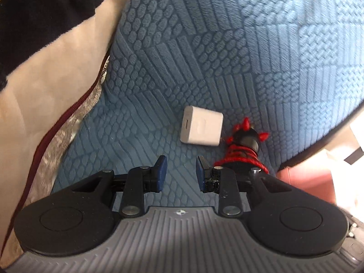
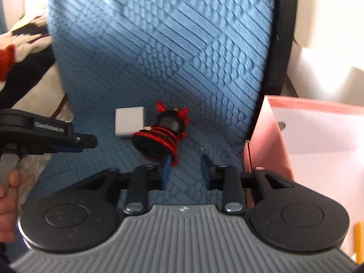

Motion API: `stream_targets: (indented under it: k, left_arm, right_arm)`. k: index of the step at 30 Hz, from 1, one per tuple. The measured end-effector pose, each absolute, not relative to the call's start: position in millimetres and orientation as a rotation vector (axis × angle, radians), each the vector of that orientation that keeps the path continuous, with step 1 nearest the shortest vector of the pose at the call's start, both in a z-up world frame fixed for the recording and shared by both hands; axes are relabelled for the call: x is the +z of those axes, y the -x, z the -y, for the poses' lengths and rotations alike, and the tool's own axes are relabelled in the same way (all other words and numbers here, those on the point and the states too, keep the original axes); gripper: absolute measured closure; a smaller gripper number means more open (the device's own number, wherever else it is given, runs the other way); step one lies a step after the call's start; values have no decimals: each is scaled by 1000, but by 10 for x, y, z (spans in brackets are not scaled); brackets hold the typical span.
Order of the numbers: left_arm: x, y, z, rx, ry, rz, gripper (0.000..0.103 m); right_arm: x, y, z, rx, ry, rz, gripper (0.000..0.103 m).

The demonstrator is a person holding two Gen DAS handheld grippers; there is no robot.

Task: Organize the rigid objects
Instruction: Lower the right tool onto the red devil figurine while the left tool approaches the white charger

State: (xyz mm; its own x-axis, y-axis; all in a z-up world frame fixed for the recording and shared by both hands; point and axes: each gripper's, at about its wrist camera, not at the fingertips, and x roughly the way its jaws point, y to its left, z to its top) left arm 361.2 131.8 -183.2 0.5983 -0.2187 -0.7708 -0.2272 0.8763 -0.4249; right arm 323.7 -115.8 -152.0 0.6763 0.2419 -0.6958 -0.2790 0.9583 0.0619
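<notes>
A white cube charger (image 1: pixel 201 128) lies on the blue textured cushion (image 1: pixel 204 45). Just to its right lies a black figurine with red spikes, wound in red cord (image 1: pixel 244 150). My left gripper (image 1: pixel 181 170) hovers just short of the cube, open, with only cushion between its blue pads. In the right wrist view the cube (image 2: pixel 129 121) and the figurine (image 2: pixel 163 132) lie ahead and to the left of my right gripper (image 2: pixel 186 170). That gripper is open, and the figurine's red cord sits by its left fingertip. The left gripper (image 2: pixel 86 144) reaches in from the left.
A pink box (image 2: pixel 268 136) with a white inside stands beside the cushion's right edge, also seen at the right in the left wrist view (image 1: pixel 307 182). A cream, black and red blanket (image 1: pixel 45 68) is heaped on the left. A person's hand (image 2: pixel 9 193) holds the left gripper.
</notes>
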Motion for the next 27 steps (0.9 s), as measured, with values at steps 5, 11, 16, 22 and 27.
stream_targets:
  k: [5, 11, 16, 22, 27]
  left_arm:
    - [-1903, -3754, -1402, 5, 575, -935, 58]
    - [-1954, -3897, -1331, -17, 552, -924, 48]
    - [-2011, -3998, -1319, -9, 558, -927, 47]
    - [-2039, -4058, -1327, 8, 552, -938, 47]
    - [-2031, -4067, -1353, 19, 538, -945, 47]
  right_arm:
    - [-1549, -3338, 1177, 278, 22, -781, 65]
    - [-1558, -3530, 1170, 299, -65, -808, 49]
    - [-1606, -3734, 1080, 334, -118, -817, 48]
    - [-1765, -4056, 1042, 326, -220, -859, 40]
    - [-1937, -4243, 1011, 322, -254, -929, 40]
